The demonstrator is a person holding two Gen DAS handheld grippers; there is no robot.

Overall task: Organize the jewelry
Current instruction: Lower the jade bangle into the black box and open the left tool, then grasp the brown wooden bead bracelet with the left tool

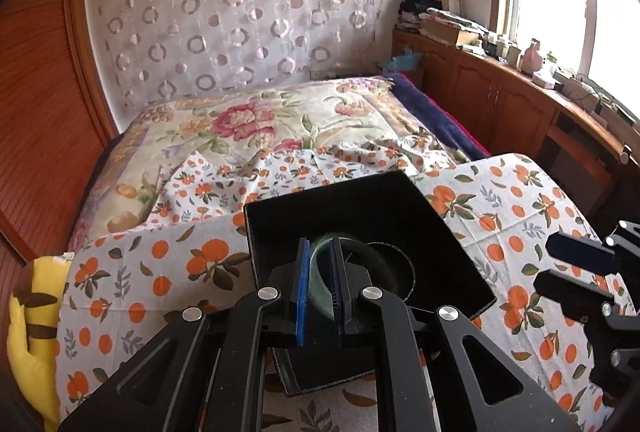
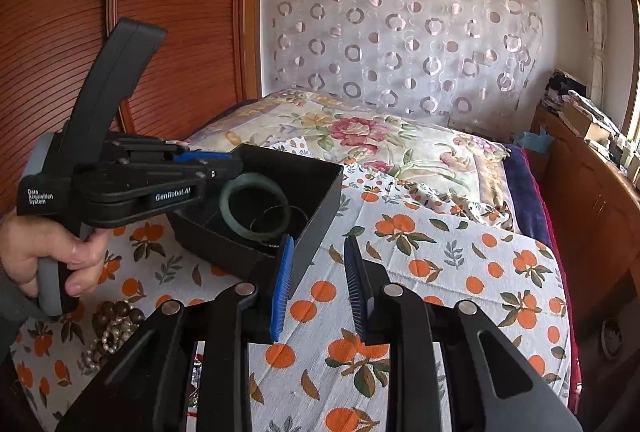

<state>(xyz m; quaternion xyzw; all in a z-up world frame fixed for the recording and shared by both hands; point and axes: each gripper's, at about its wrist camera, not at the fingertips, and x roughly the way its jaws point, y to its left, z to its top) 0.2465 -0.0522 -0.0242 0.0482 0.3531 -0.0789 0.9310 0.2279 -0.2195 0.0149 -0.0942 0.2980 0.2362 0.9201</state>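
My left gripper (image 1: 320, 284) was clamped on a green jade bangle (image 1: 320, 272), its two pads pressed against opposite faces of the ring's band, so the jaws stood narrow with the bangle between them. The bangle hung inside the open black jewelry box (image 1: 452, 232), above the box's dark floor, where a thin wire-like hoop (image 2: 286, 218) lay; whether the bangle touched the floor I could not tell. From my right wrist camera the bangle (image 2: 254, 206) showed as a full ring, upright and tilted a little, held at its upper left edge by the left gripper (image 2: 228, 168), with the person's left hand (image 2: 52, 252) wrapped round that gripper's handle.

My right gripper (image 2: 318, 284) held nothing; its jaws stood wide apart, the blue-padded left fingertip (image 2: 282, 284) just beside the box's near corner, the other over bare cloth. The box (image 2: 316, 208) sat on an orange-print cloth (image 2: 440, 272) spread over a table in front of a bed with a floral quilt (image 2: 360, 136). At the lower left of the cloth, near the left hand, lay a heap of brown wooden beads (image 2: 118, 312) and a pearl strand (image 2: 106, 340), touching each other, well apart from the box's opening. A yellow plush toy (image 1: 36, 312) lay at the cloth's left edge.
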